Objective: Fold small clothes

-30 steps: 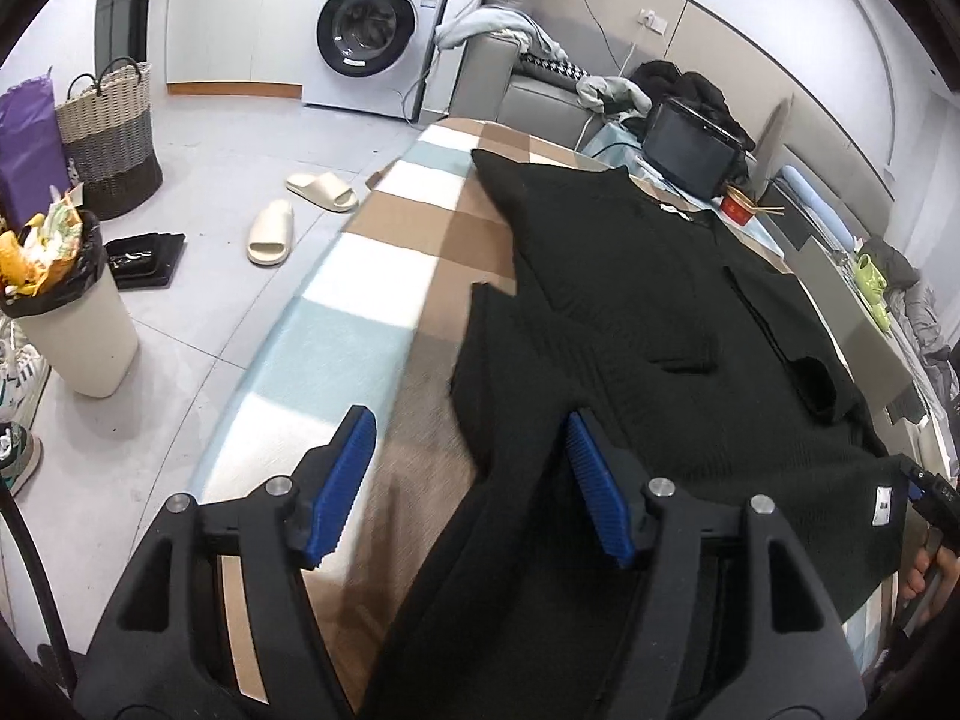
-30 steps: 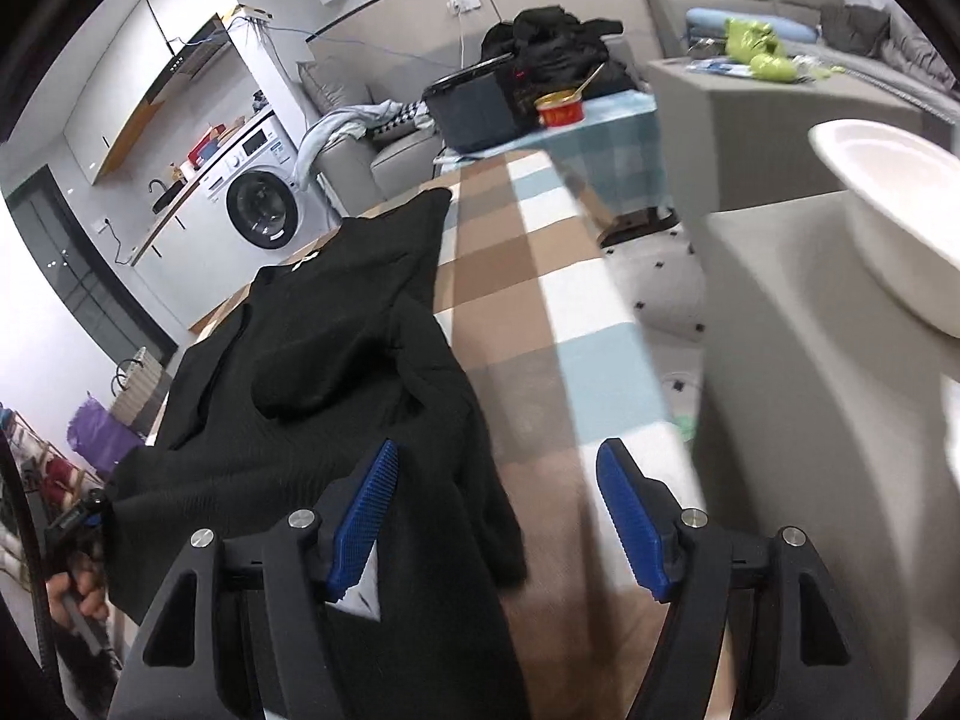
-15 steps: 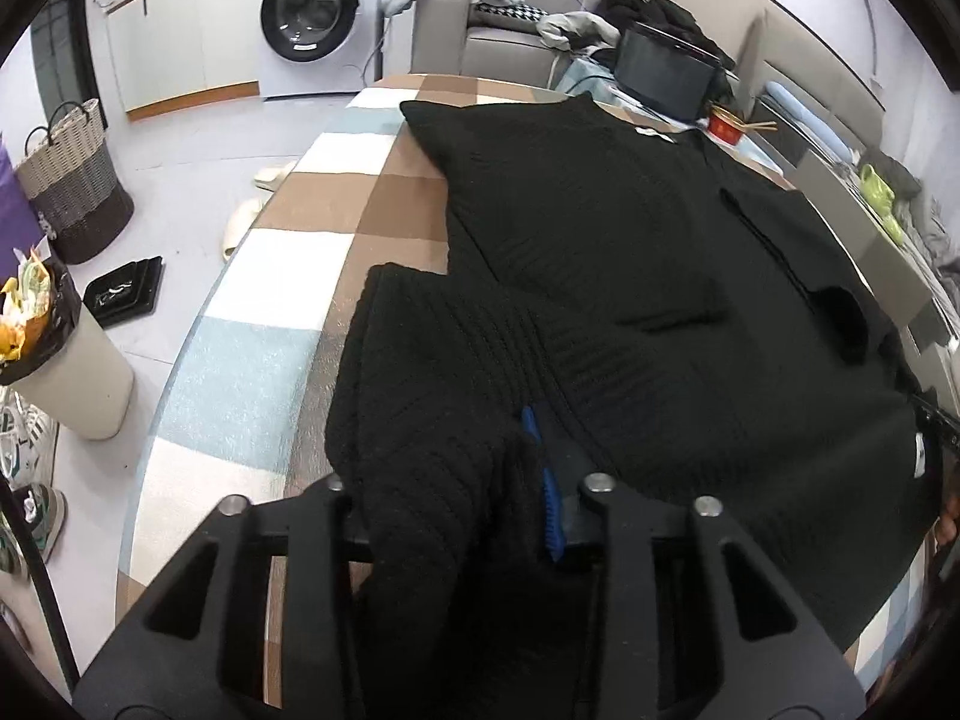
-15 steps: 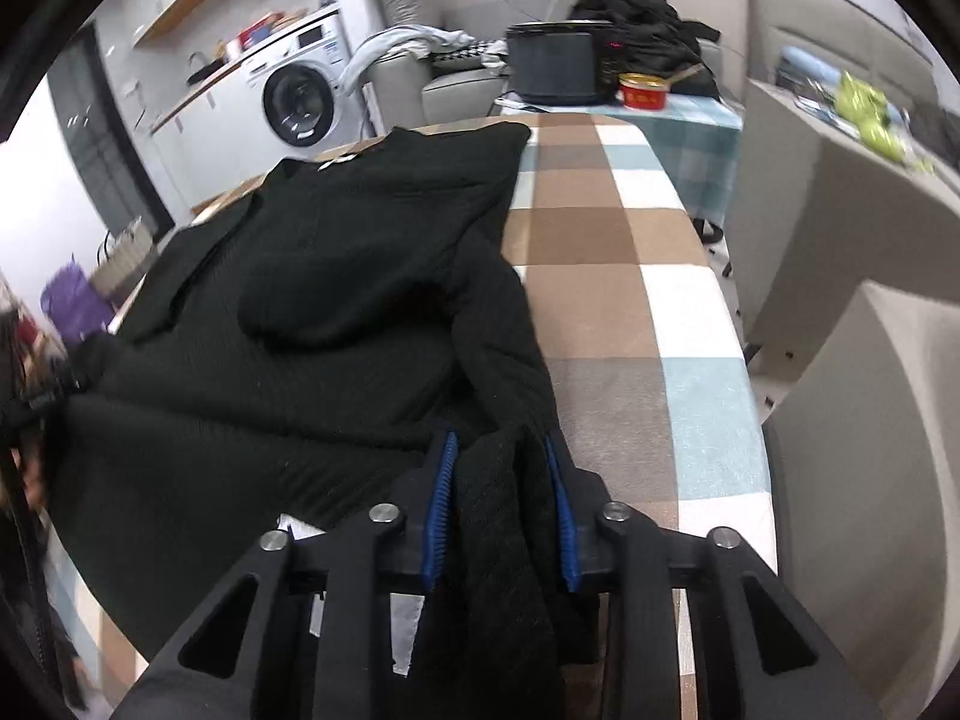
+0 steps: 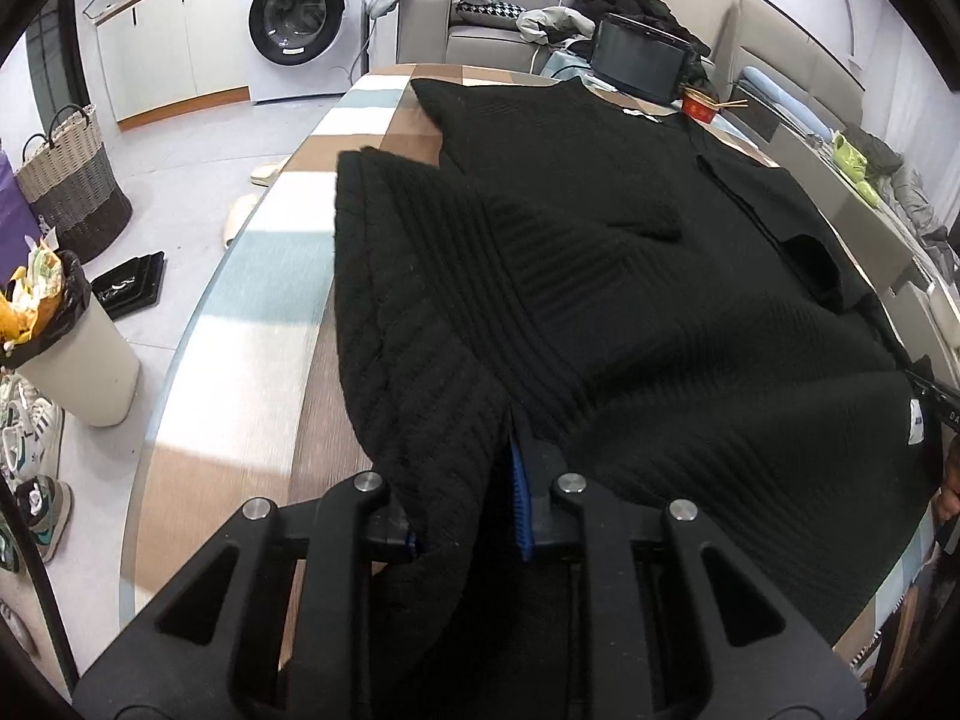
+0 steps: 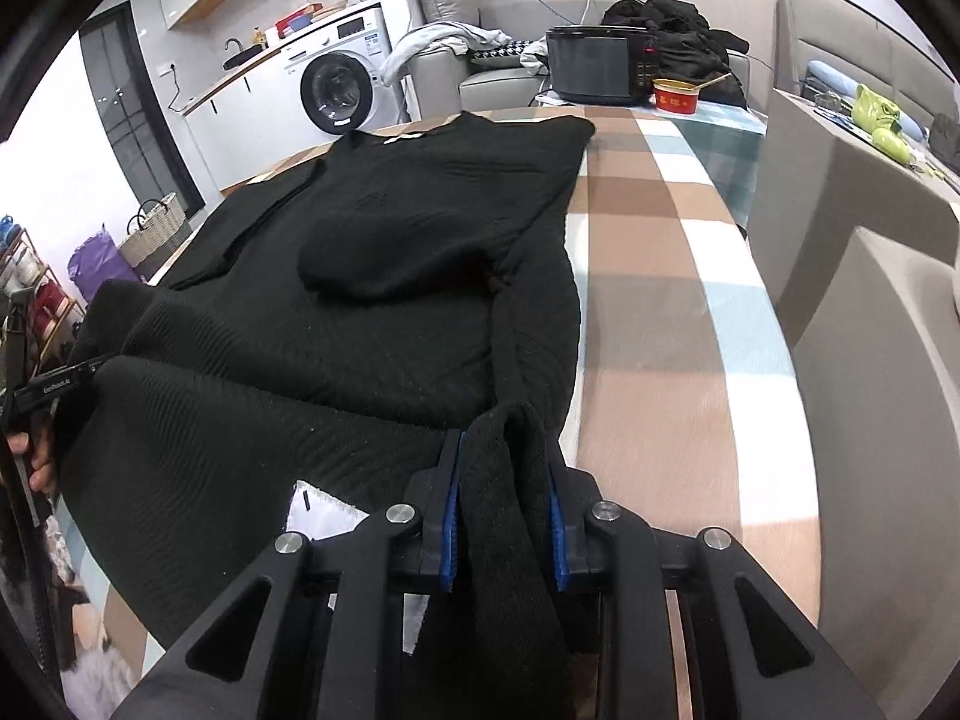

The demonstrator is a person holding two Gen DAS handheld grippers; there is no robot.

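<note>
The sweater (image 5: 660, 276) lies flat on the table (image 5: 252, 324), its long axis running away from both grippers. The left gripper (image 5: 465, 516) and right gripper (image 6: 504, 516) are closing, each pinching a near hem corner; the collar lies farthest.

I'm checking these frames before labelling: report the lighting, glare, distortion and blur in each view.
Left wrist view: strong fisheye bending, dark vignette corners; sunlit patch on the checked tablecloth; black sweater keeps its rib texture; sharp overall. Right wrist view: same bending; bright window glare at left edge; sun patch on the tablecloth; sweater darker, far part slightly soft.
</note>
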